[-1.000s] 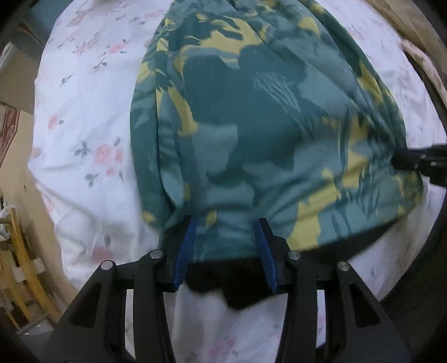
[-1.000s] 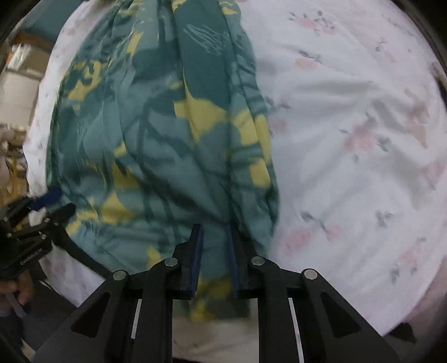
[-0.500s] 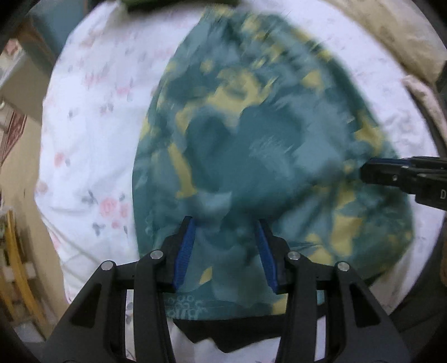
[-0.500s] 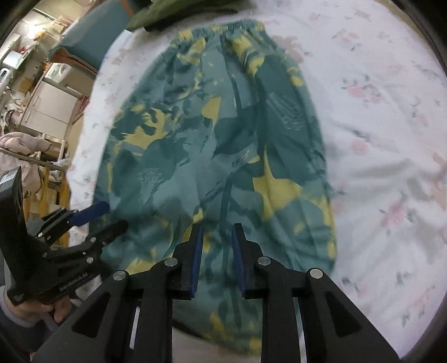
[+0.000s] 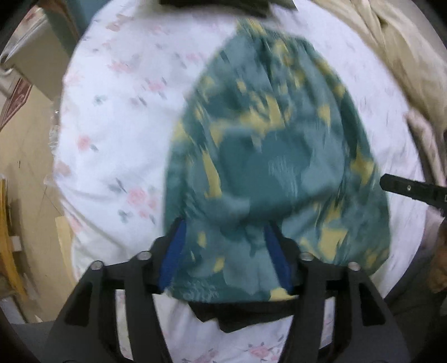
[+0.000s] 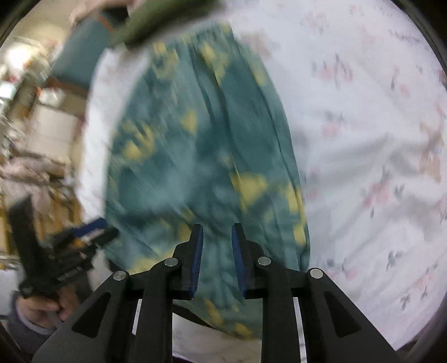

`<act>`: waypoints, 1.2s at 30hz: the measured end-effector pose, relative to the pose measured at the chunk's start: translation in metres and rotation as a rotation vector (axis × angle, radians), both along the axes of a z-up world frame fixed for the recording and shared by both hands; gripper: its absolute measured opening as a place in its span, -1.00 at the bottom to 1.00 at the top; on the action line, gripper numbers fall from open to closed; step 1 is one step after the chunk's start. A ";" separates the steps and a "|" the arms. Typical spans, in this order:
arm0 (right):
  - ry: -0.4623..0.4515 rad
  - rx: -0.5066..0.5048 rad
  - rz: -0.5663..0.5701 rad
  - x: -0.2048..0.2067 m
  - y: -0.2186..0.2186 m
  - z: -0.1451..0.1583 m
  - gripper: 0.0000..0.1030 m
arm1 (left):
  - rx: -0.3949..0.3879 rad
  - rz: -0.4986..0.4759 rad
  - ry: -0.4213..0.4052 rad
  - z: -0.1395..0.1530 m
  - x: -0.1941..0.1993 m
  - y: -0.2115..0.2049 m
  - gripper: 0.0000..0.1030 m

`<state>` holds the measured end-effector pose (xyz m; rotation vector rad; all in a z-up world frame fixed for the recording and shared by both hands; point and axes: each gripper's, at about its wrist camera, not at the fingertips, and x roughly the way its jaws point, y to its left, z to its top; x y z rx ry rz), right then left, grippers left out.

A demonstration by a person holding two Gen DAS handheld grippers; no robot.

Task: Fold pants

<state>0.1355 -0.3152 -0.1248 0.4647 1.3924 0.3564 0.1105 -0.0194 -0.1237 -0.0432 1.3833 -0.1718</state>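
The teal pants with yellow leaf print lie spread on a white floral bed sheet, waistband at the far end. They also show in the right wrist view. My left gripper is open above the near hem, which lies loose between its blue pads. My right gripper has its jaws a small gap apart above the pants' near right corner, and holds nothing. The right gripper's tip shows in the left wrist view; the left gripper shows in the right wrist view. Both views are blurred by motion.
A beige blanket lies at the far right of the bed. A dark green garment lies beyond the waistband. Furniture and clutter stand left of the bed. A black cloth edge sticks out under the hem.
Both grippers have let go of the hem and drawn back and up. The pants have dropped flat onto the sheet, and more of the bed shows.
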 end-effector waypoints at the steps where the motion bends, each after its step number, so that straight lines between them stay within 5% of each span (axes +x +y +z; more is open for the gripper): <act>1: -0.014 0.020 -0.024 0.007 -0.006 0.004 -0.41 | -0.006 0.015 -0.006 0.006 0.007 0.005 0.22; 4: -0.033 0.062 -0.076 0.031 -0.021 0.010 0.02 | -0.019 0.043 -0.020 0.022 0.037 0.016 0.28; 9: -0.094 0.071 -0.079 0.087 -0.022 0.016 0.02 | -0.029 0.039 -0.073 0.030 0.102 0.017 0.28; 13: -0.112 0.049 -0.038 0.136 -0.017 0.015 0.01 | -0.045 0.008 -0.070 0.006 0.153 0.000 0.28; 24: -0.057 0.042 0.034 0.234 -0.014 -0.035 0.02 | -0.113 -0.158 -0.030 -0.034 0.260 -0.040 0.20; 31: -0.006 0.034 0.111 0.261 0.005 -0.068 0.00 | -0.161 -0.301 0.049 -0.065 0.283 -0.059 -0.07; 33: -0.008 0.035 0.133 0.264 0.010 -0.070 -0.06 | -0.197 -0.326 0.062 -0.068 0.286 -0.062 -0.41; 36: -0.045 0.015 0.204 0.267 0.021 -0.062 -0.58 | -0.208 -0.361 0.054 -0.063 0.286 -0.067 -0.68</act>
